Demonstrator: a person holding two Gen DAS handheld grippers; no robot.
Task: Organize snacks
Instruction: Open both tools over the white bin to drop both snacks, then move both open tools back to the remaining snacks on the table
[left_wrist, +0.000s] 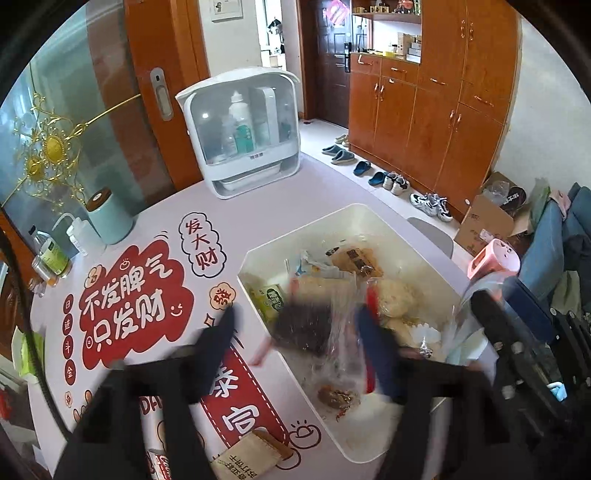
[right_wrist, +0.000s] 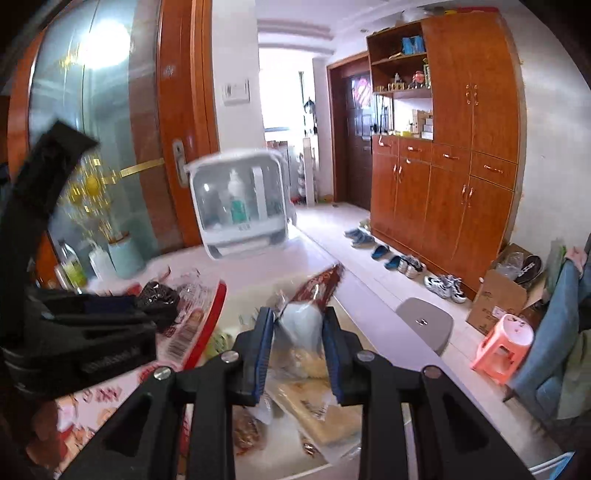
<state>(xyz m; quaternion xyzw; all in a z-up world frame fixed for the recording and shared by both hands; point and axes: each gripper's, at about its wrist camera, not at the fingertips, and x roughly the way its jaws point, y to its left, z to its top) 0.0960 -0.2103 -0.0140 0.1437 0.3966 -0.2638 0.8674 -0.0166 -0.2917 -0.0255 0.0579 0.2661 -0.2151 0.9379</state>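
Note:
A white bin (left_wrist: 258, 258) on the table holds several snack packets, among them a green one (left_wrist: 271, 299) and a brown one (left_wrist: 356, 260). My left gripper (left_wrist: 295, 325) hangs open over the bin's near left rim, blurred; a clear bag with a dark snack (left_wrist: 314, 328) lies between its fingers, and I cannot tell whether it is held. My right gripper (right_wrist: 299, 332) is shut on a clear bag with a red-brown end (right_wrist: 306, 314), held above the bin. The left gripper (right_wrist: 92, 325) shows at the left of the right wrist view with the dark-snack bag (right_wrist: 159, 291).
A tan packet (left_wrist: 251, 454) lies on the printed table mat at the near edge. A white lidded organiser (left_wrist: 240, 136), a mint canister (left_wrist: 109, 218) and bottles (left_wrist: 51, 254) stand at the back. A grey stool (right_wrist: 424, 321), pink stool (right_wrist: 506, 347) and cardboard box (right_wrist: 498, 295) stand on the floor at right.

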